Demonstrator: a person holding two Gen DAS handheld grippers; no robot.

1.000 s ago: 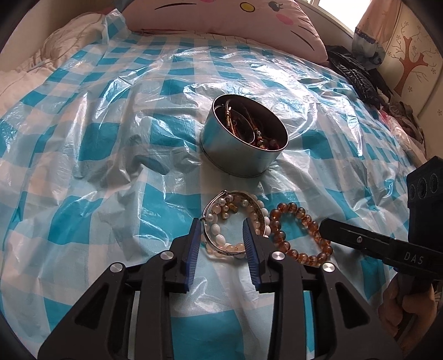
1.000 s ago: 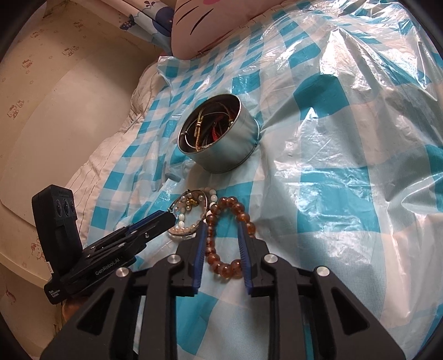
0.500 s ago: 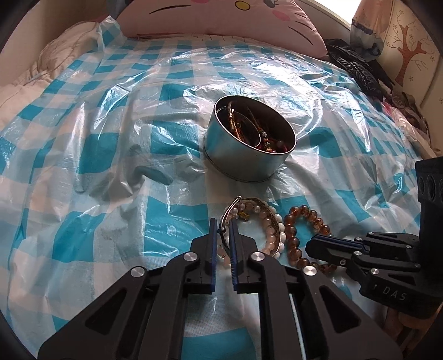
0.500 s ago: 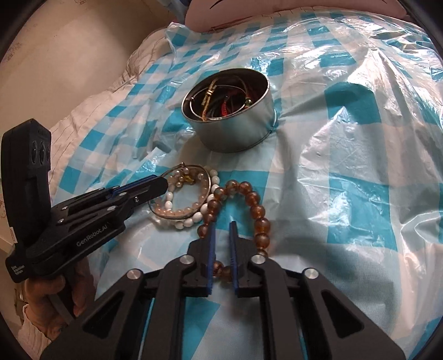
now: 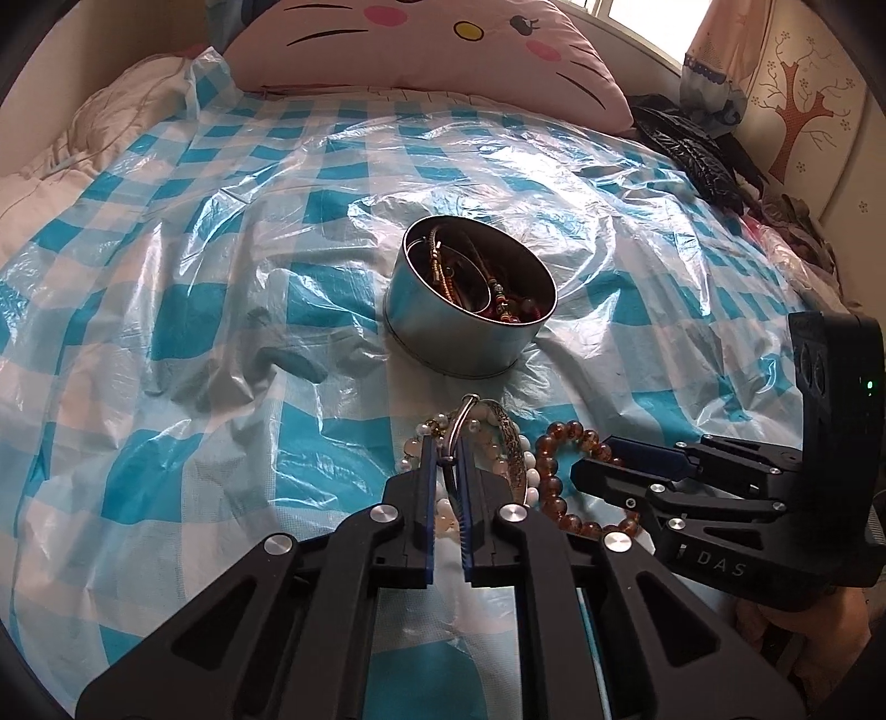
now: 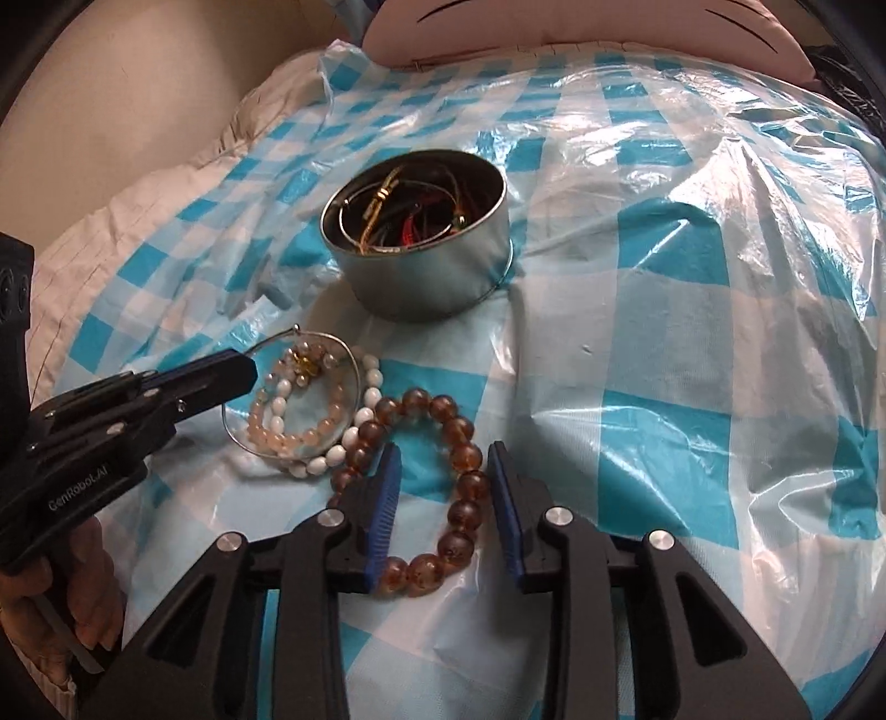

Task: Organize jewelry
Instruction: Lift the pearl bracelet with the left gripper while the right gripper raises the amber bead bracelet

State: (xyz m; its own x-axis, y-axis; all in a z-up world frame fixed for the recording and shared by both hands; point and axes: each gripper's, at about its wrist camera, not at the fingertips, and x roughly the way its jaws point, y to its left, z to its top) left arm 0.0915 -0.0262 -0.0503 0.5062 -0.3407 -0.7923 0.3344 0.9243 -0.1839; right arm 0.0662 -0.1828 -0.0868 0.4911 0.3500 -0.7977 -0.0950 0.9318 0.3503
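Observation:
A round metal tin [image 5: 470,315] holding several bracelets stands on the checked plastic sheet; it also shows in the right wrist view [image 6: 421,249]. My left gripper [image 5: 446,448] is shut on a silver wire bangle [image 5: 470,412], lifted and tilted; the bangle also shows in the right wrist view [image 6: 354,376]. Pale pearl bead bracelets [image 6: 288,421] lie under the bangle. An amber bead bracelet [image 6: 459,482] lies beside them, also seen in the left wrist view [image 5: 559,465]. My right gripper [image 6: 443,476] is open, its fingers straddling the amber bracelet's right side.
A blue-and-white checked plastic sheet [image 5: 221,310] covers the bed. A pink cat-face pillow [image 5: 421,44] lies at the far end. Black items [image 5: 686,144] lie at the far right edge. A beige quilt [image 6: 127,216] borders the sheet on the left.
My left gripper stayed shut on the silver bangle and lifted its edge. My right gripper opened from shut and now straddles the amber bracelet. Both views drew back slightly.

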